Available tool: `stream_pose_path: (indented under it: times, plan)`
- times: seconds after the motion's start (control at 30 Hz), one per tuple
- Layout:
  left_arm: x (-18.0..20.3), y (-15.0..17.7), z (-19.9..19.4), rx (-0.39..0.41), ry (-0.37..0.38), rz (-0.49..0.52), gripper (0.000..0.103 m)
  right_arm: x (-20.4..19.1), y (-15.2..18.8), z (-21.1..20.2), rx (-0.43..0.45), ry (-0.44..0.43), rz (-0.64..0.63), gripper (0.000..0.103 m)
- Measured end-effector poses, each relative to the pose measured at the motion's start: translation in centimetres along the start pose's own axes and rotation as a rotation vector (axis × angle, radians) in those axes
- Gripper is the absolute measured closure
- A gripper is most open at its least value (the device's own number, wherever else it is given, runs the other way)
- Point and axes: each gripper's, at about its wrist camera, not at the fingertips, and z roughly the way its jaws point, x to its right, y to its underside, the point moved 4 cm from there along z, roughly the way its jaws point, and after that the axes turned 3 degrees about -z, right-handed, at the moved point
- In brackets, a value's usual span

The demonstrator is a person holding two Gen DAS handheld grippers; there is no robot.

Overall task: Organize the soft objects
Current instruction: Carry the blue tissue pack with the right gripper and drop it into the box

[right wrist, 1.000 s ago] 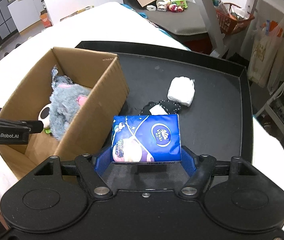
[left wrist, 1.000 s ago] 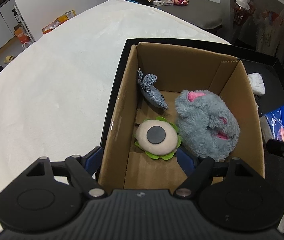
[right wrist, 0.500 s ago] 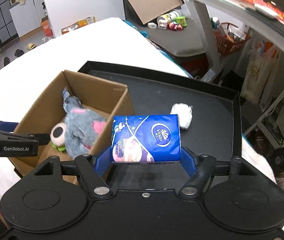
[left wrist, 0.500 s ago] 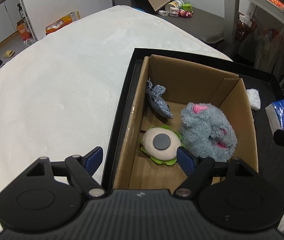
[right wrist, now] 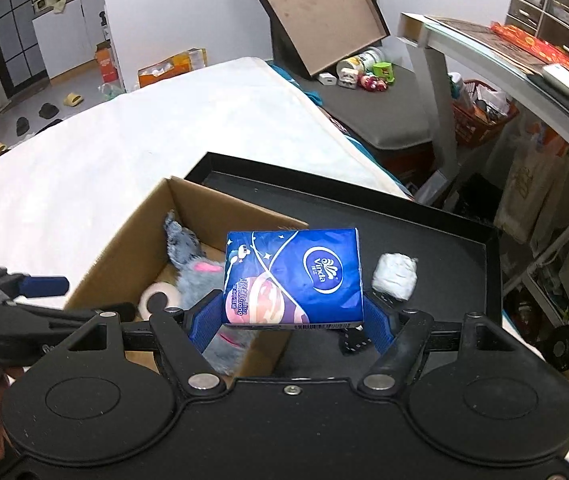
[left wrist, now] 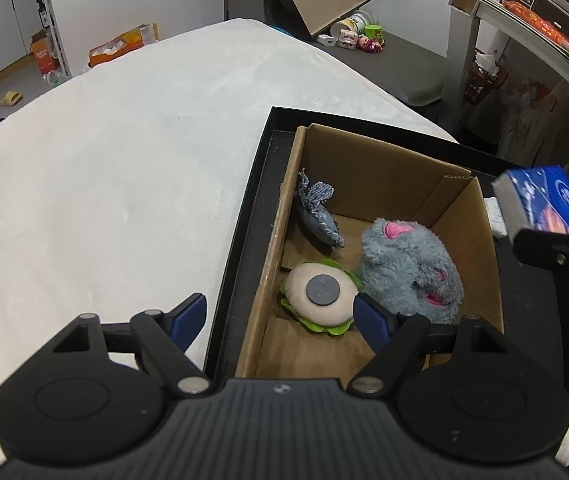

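Only the right wrist view shows the white bundle [right wrist: 394,277] on the black tray [right wrist: 460,232]. The right gripper [right wrist: 293,320] clamps the blue tissue pack [right wrist: 293,278] above the cardboard box's [right wrist: 124,256] edge, long axis crosswise between the fingers, logo up. The left gripper [left wrist: 280,316] hangs spread wide, empty, over the box's near end.

Blue plastic tissue pack [right wrist: 293,277]: white swirls, pink planet print. Grey plush toy [left wrist: 408,266], pink patches. Brown cardboard box [left wrist: 372,168]. Black tray [right wrist: 436,216]. White bedsheet [left wrist: 116,184]. Cream round plush [left wrist: 321,293], grey disc, green edging.
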Motion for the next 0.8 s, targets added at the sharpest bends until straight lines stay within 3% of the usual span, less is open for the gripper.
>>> stream_pose_path:
  times: [0.33,0.63,0.73,0.8]
  plan:
    - [-1.0,0.2,0.8,-0.025,0.042,-0.029,0.028,-2.5,-1.4,1.2,-0.006,-0.017,0.024,0.032]
    - [-1.9,0.3,1.3,-0.039,0.081,-0.05,0.042,-4.4,-2.1,2.8,-0.025,-0.017,0.033,0.032]
    - [-2.0,0.5,1.9,-0.051,0.09,-0.051,0.052,-4.7,-2.3,3.3,-0.029,-0.015,0.046,0.032]
    - [-2.2,0.7,2.7,-0.073,0.093,-0.06,0.072,-4.8,-2.4,3.6,-0.03,-0.011,0.063,0.032]
